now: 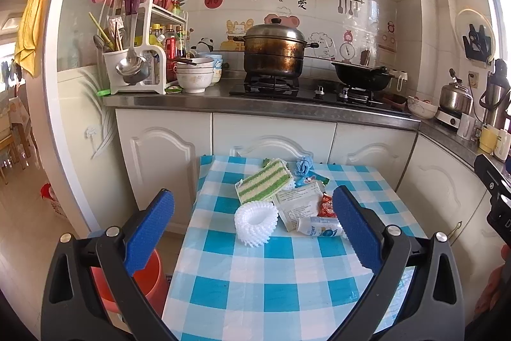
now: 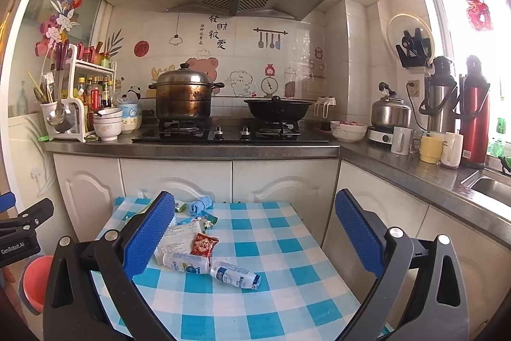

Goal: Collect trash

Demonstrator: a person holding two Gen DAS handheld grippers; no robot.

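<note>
Left wrist view: left gripper spread wide, empty, above blue-and-white checked tablecloth. Between its blue pads: white ribbed foam fruit net; beyond that, green-and-white striped sponge; printed white paper packet ahead-right. Small red snack wrapper and small white plastic bottle just beside right pad. Red plastic bucket on floor, below-left of table.

Right wrist view: right gripper released, holding nothing. Second white bottle with blue label lies on side between fingers, toward left one, touching first bottle. Crumpled blue cloth far ahead-left.

scattered wrappers, toppled bottles
</note>
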